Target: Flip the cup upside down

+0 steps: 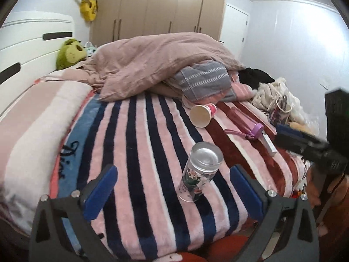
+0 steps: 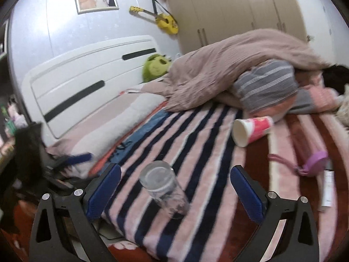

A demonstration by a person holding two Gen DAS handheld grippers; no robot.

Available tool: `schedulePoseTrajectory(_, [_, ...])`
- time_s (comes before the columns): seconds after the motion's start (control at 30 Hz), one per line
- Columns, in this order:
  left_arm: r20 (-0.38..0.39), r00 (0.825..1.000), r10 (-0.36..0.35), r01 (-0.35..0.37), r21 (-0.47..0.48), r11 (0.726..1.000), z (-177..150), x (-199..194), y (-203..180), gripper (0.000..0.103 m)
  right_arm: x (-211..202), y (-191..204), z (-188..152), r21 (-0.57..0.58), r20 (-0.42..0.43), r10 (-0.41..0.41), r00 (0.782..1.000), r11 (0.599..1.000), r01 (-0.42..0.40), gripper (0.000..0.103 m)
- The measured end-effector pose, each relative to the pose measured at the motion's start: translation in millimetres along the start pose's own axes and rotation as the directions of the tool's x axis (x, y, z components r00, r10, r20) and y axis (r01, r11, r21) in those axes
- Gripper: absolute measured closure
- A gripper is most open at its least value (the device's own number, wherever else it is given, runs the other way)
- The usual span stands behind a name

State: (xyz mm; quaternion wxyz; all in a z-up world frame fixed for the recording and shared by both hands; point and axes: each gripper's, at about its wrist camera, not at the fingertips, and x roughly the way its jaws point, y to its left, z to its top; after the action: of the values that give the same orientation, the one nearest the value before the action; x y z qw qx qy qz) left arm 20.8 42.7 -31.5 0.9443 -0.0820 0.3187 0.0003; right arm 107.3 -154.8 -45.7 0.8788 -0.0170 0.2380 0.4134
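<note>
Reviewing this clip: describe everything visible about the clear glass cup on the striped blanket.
The glass cup is a tall, clear cylinder with colourful cartoon figures printed on its lower wall. It stands upside down, thick base up and rim pressed into the pink and navy striped blanket, leaning slightly. Nothing else touches it: the left tongs and right tongs are both open, with the cup between their blue pads but clear of them.

Left gripper [image 1: 174, 191]: black angular frame, triangular cut-outs in arms, round silver screws at joints, flat blue pads [image 1: 100, 193] lining inner faces. Right gripper [image 2: 175, 191]: same black frame, same silver screws, same blue pads [image 2: 246, 193]. In left view, right gripper looks dark and blurred.
</note>
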Motion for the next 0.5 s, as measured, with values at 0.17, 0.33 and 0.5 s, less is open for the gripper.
schedulePoseTrajectory(0.17, [0.014,1.000,0.026,-0.026,-0.007,1.000,1,-17,-2,0.001,-18,6,-6,-0.003,-0.001,-0.004,1.000,1.000,0.004,0.002])
schedulePoseTrajectory(0.33, [0.013,1.000,0.026,-0.026,-0.006,1.000,-1,-19,-2,0.001,-28,9,-6,-0.016,0.007,-0.018,1.000,1.000,0.018,0.002])
schedulePoseTrajectory(0.5, [0.010,1.000,0.019,-0.019,-0.007,1.000,-1,-25,-2,0.001,-31,9,-6,-0.019,0.006,-0.021,1.000,1.000,0.021,0.002])
